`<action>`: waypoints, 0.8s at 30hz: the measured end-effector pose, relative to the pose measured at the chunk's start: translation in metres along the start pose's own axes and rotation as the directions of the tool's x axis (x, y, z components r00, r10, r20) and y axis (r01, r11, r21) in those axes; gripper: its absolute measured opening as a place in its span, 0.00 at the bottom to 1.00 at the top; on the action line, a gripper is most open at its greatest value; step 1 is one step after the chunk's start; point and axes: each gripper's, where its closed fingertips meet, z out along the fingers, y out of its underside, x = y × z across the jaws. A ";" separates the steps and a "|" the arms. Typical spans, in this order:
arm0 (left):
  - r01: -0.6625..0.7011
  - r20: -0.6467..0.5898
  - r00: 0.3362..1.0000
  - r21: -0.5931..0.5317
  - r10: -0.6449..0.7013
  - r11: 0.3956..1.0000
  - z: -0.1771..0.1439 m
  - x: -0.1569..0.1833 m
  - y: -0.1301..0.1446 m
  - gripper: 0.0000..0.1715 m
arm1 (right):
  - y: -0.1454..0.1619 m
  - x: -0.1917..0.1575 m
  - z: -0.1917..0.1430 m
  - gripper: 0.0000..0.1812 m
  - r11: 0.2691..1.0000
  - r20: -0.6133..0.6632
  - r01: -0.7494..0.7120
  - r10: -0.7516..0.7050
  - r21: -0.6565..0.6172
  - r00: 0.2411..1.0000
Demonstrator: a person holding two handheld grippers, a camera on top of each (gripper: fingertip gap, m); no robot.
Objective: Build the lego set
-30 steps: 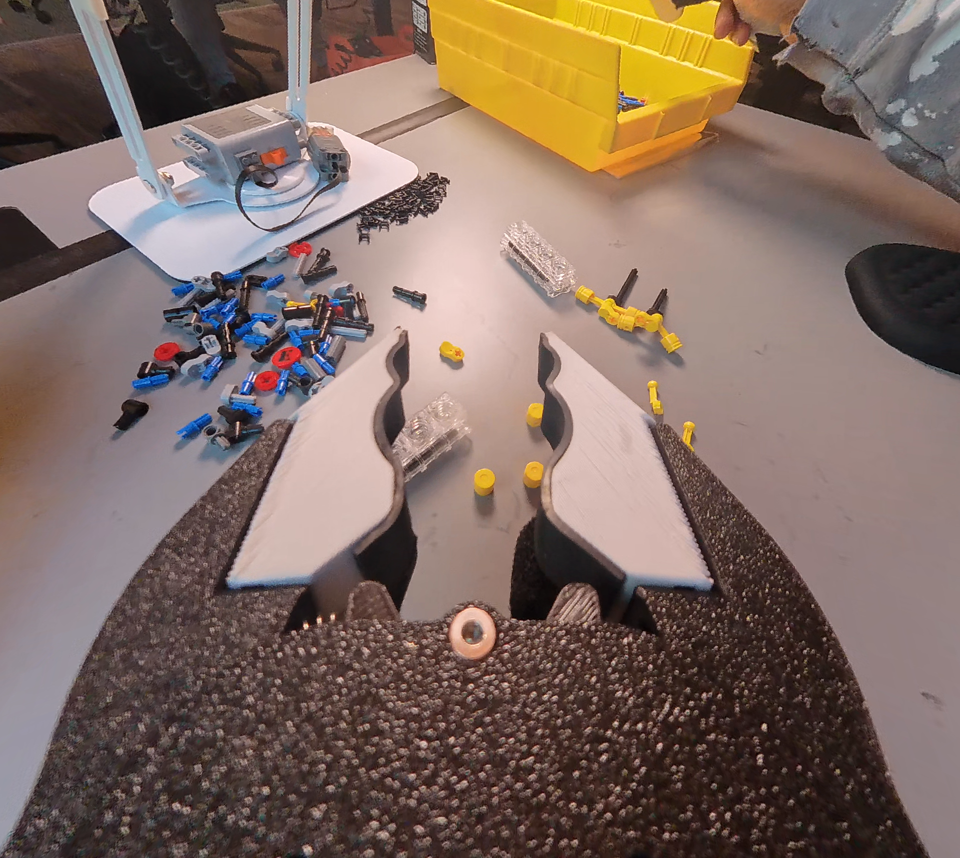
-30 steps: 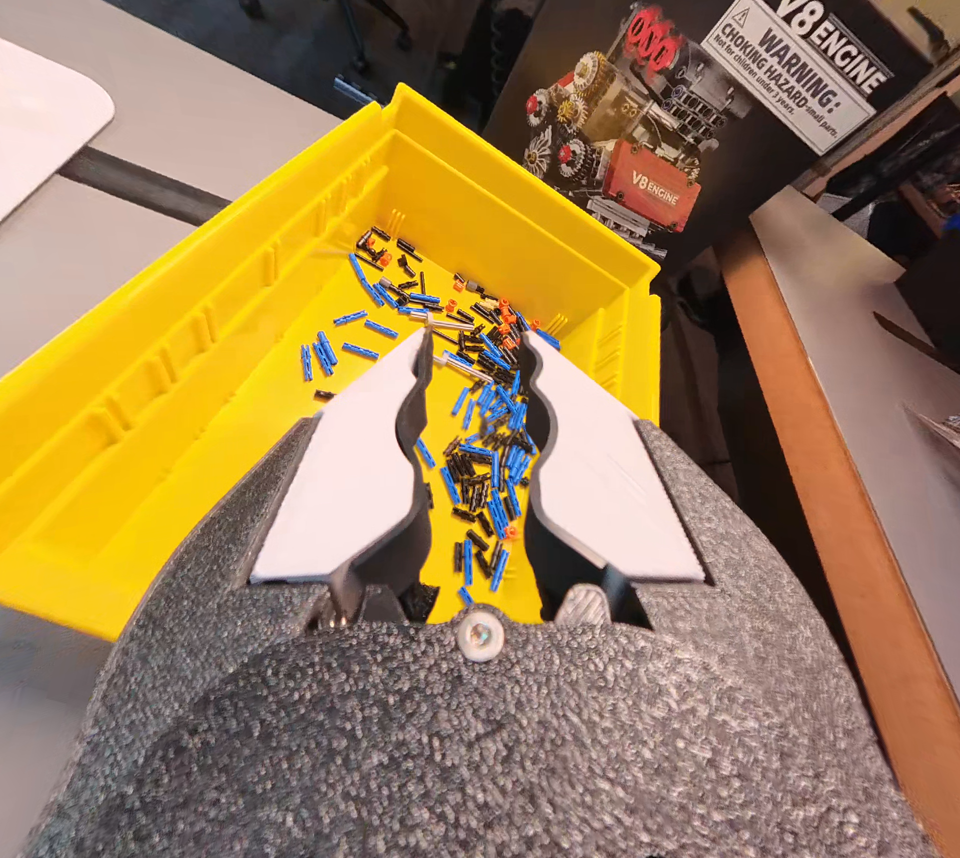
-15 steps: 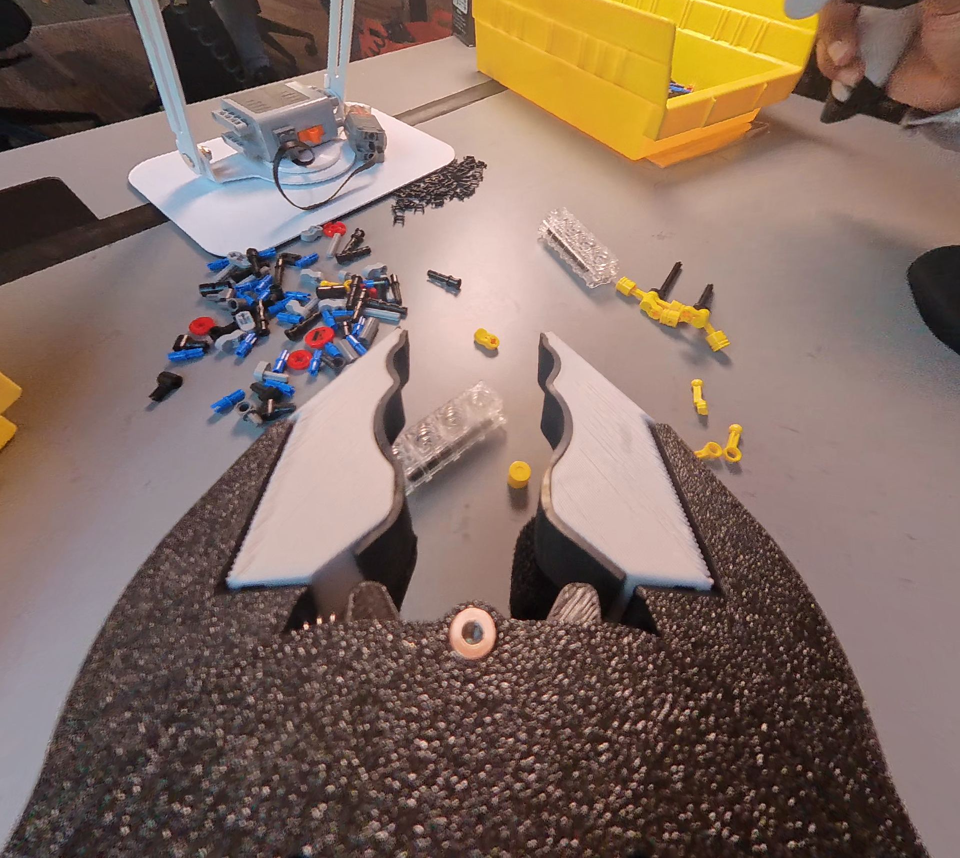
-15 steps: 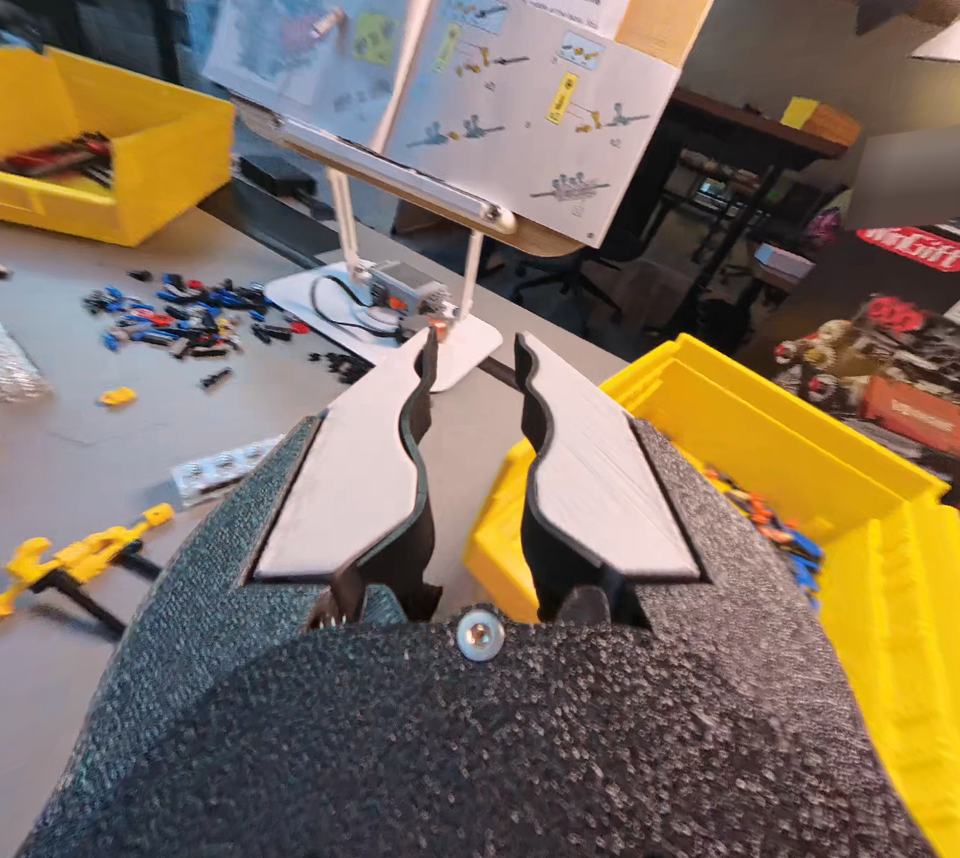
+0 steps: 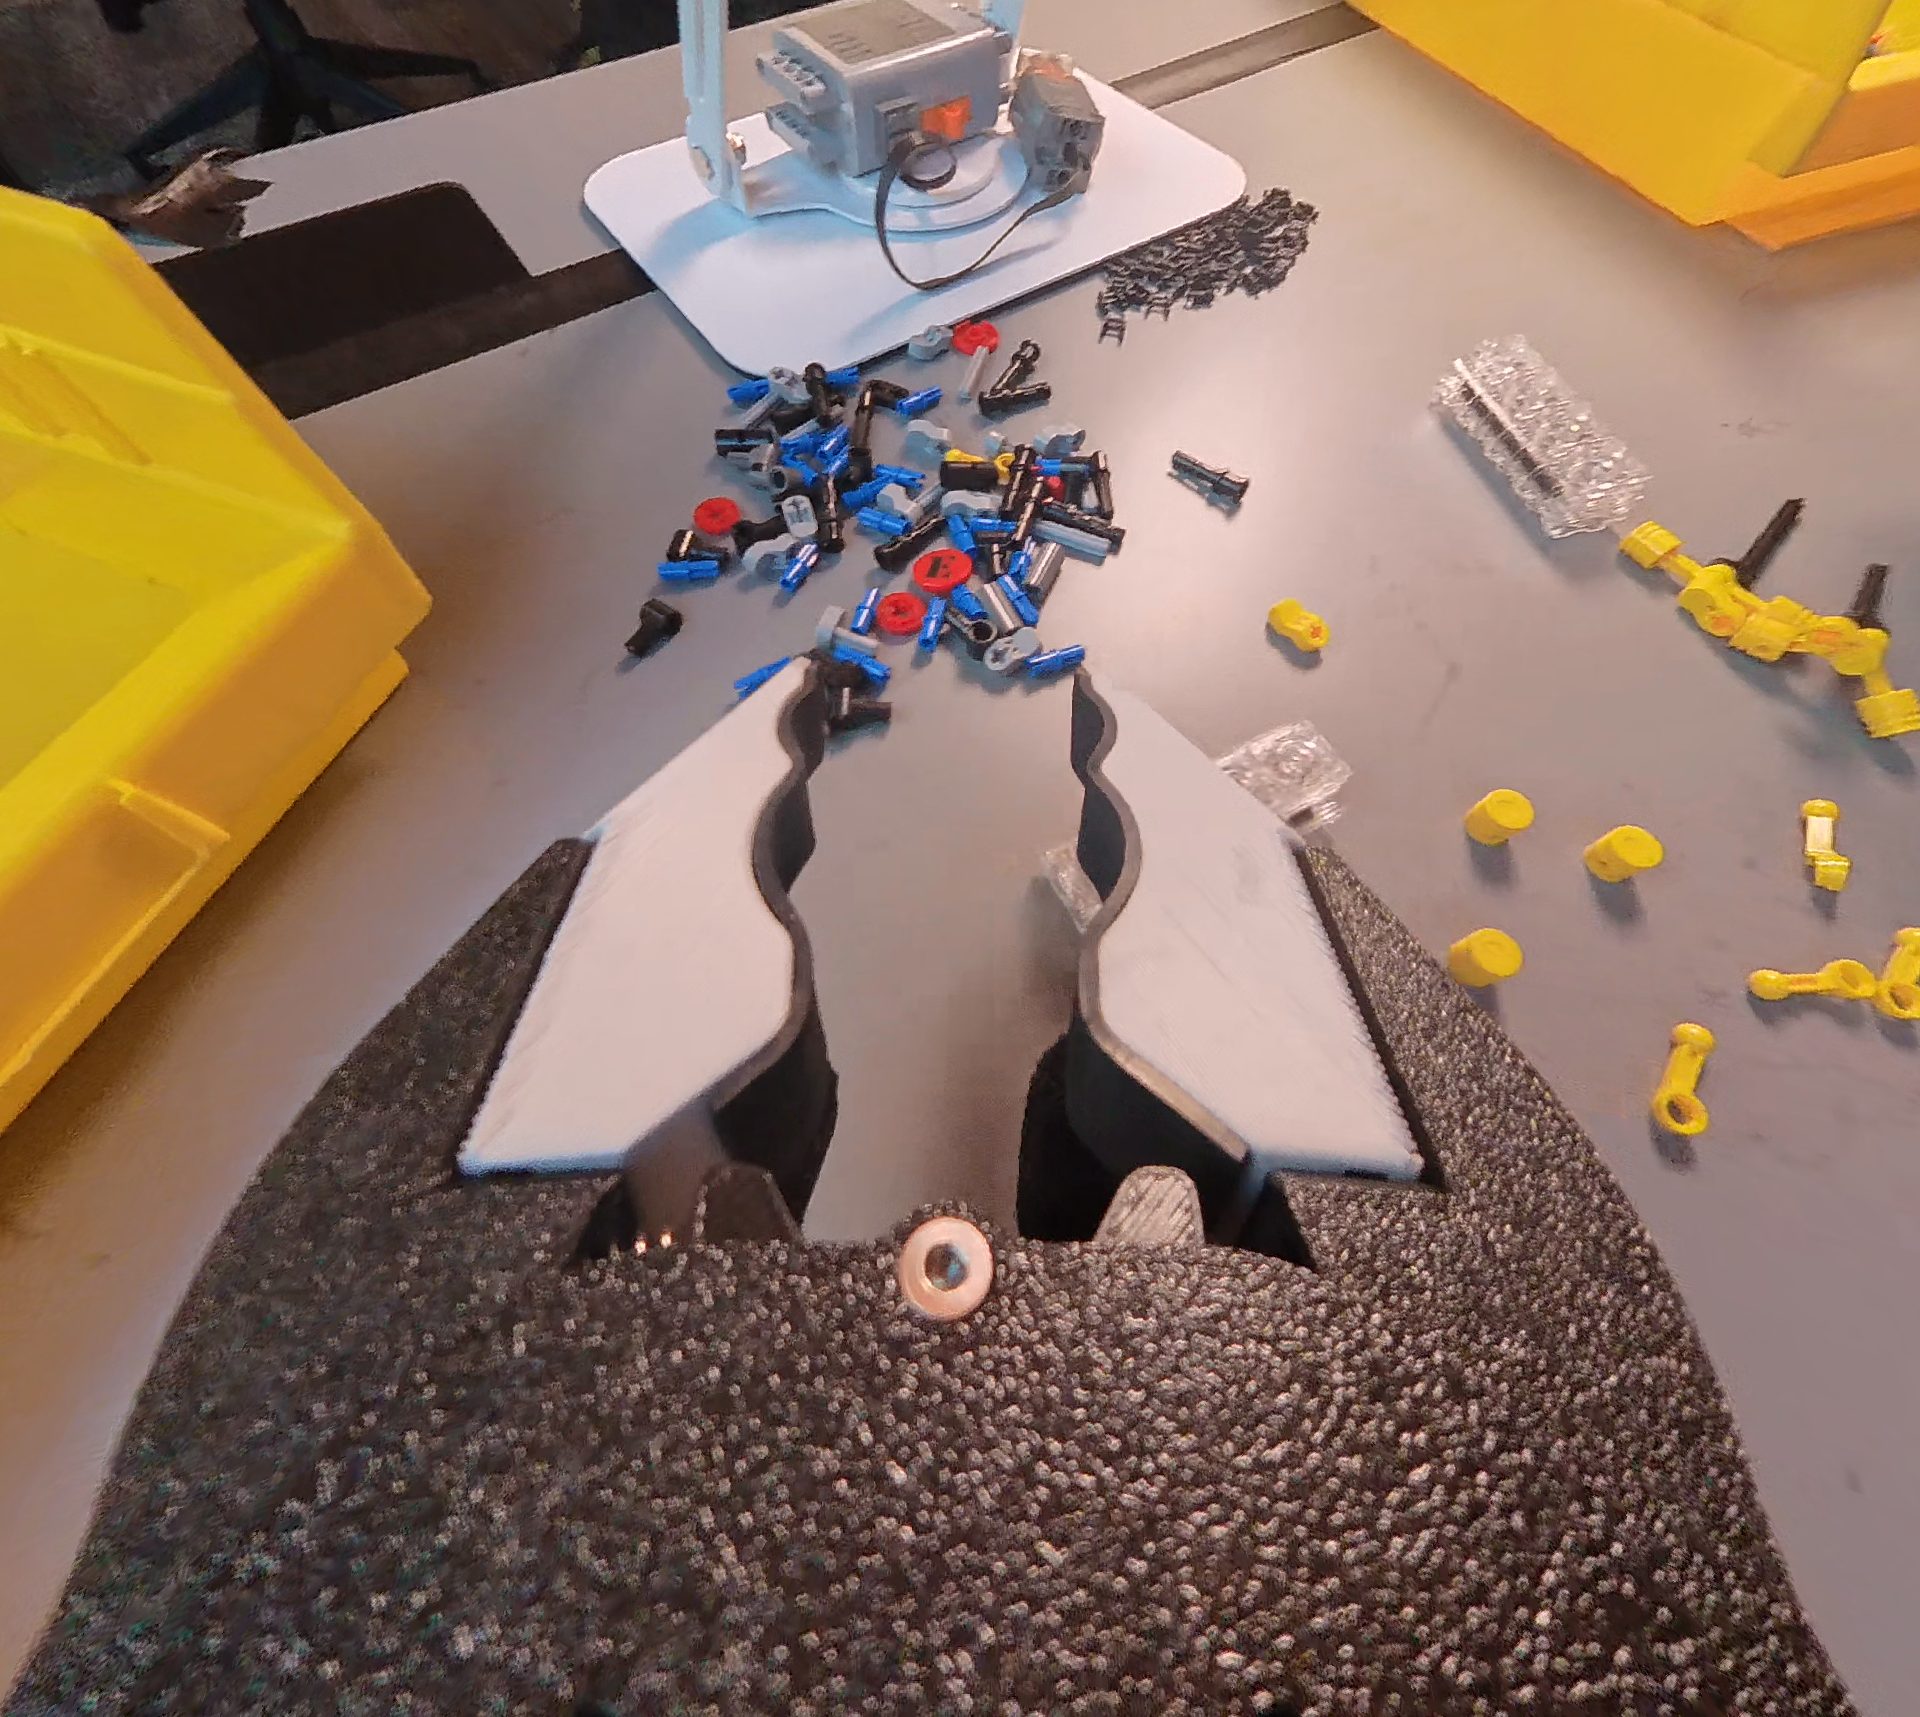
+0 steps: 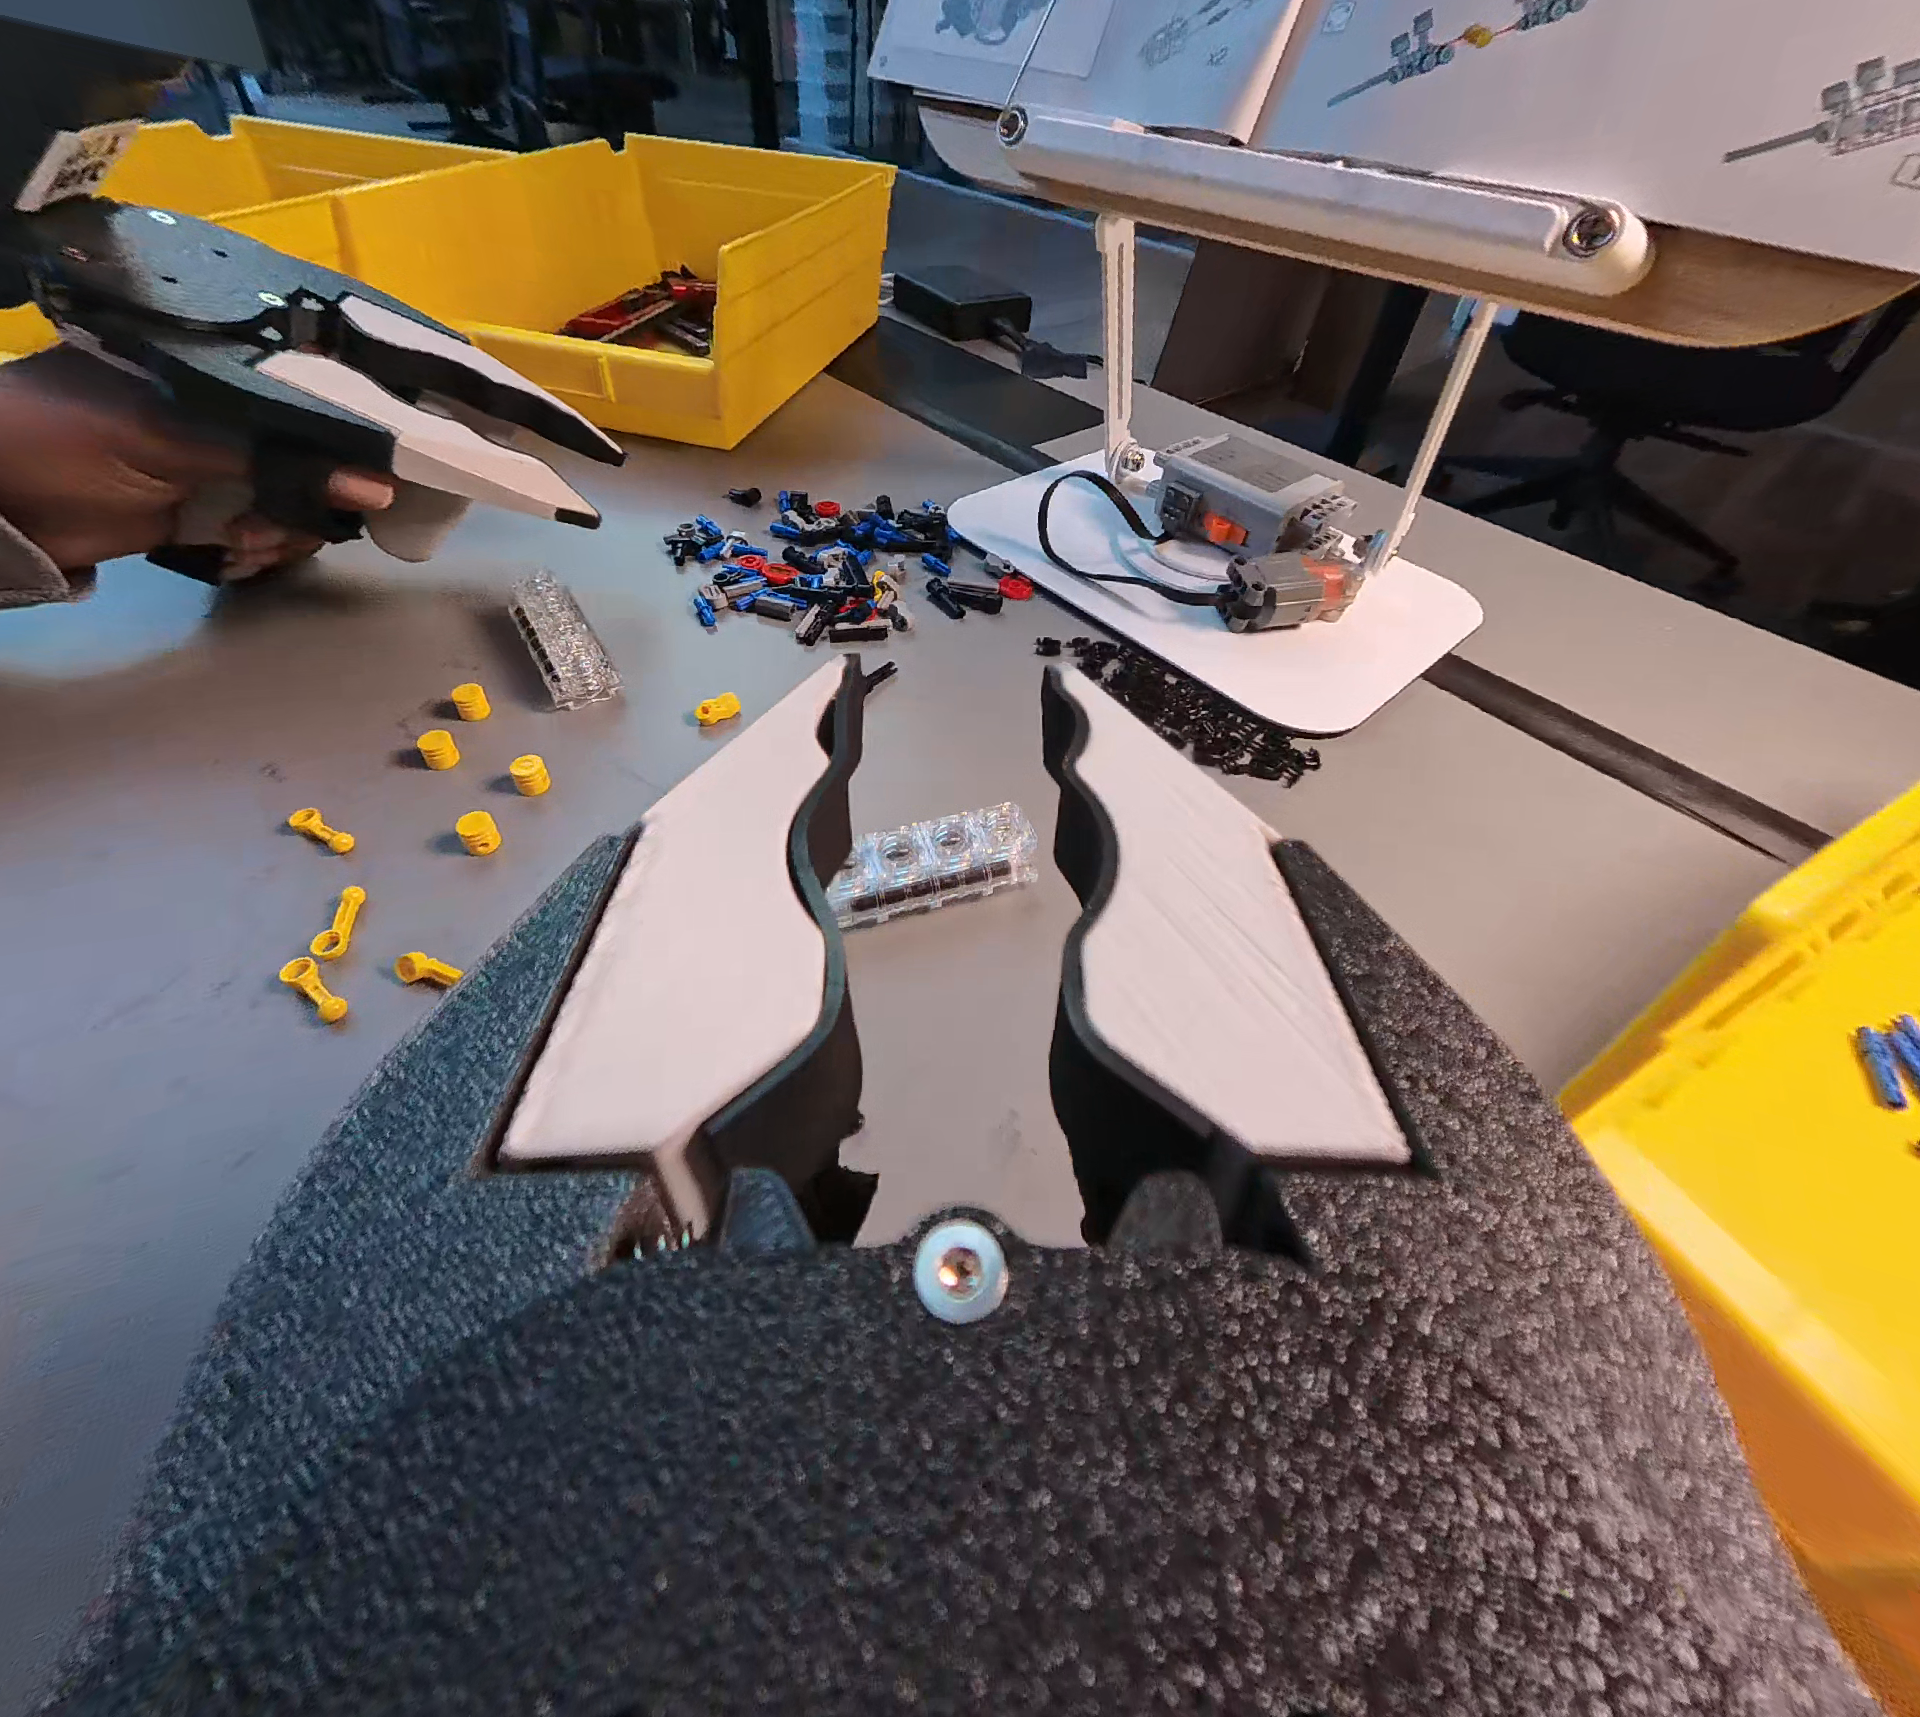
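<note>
Swung the right gripper [image 6: 948, 670] off the near yellow bin [image 6: 1766, 1200] and out over the counter [image 6: 1455, 888] within the last second. Slid the left gripper [image 5: 943, 680] leftward toward the pile of small parts [image 5: 904, 524].

Left both sets of fingers released, grasping nothing. Held the right fingers [image 6: 717, 919] spread to either side of a clear brick [image 6: 940, 867] lying flat on the counter. Could not tell whether they touched it. Pointed the left fingertips at the near edge of the pile, with a second clear brick [image 5: 1288, 763] just beside the right-hand finger and partly behind it.

Saw blue pins [image 6: 1891, 1065] inside the near yellow bin, at the right edge of the right wrist view. Saw red and black parts [image 6: 644, 311] lying in a far yellow bin [image 6: 623, 233] beyond the left gripper. Met a side bin [image 5: 156, 628], also yellow, close on the left of the left wrist view, its contents not to be told. Could see only the outer wall of a corner bin [image 5: 1610, 5] at the upper right there.

Noted yellow bushes [image 5: 1496, 815] loose on the counter to the right. Noted a heap of black links [image 5: 1205, 265] touching the edge of the white stand base [image 5: 1039, 265], which carried a grey battery box [image 5: 883, 78].
</note>
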 end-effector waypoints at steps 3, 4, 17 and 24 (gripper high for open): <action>-0.021 0.044 0.999 -0.070 0.024 0.997 0.007 -0.017 0.009 0.28 | 0.002 0.003 -0.002 0.19 1.000 0.001 -0.020 0.020 0.005 1.000; -0.028 0.050 0.998 -0.084 0.032 0.996 0.010 -0.022 0.010 0.28 | 0.002 0.004 -0.002 0.19 1.000 0.003 -0.026 0.026 0.006 1.000; -0.093 -0.087 0.993 -0.245 0.074 0.965 0.042 -0.028 0.025 0.05 | 0.002 0.005 -0.003 0.18 0.997 0.040 -0.080 0.080 0.015 0.996; -0.134 -0.086 0.989 -0.208 0.118 0.969 0.038 -0.022 0.019 0.06 | 0.002 0.006 -0.004 0.18 0.996 0.045 -0.090 0.089 0.018 0.995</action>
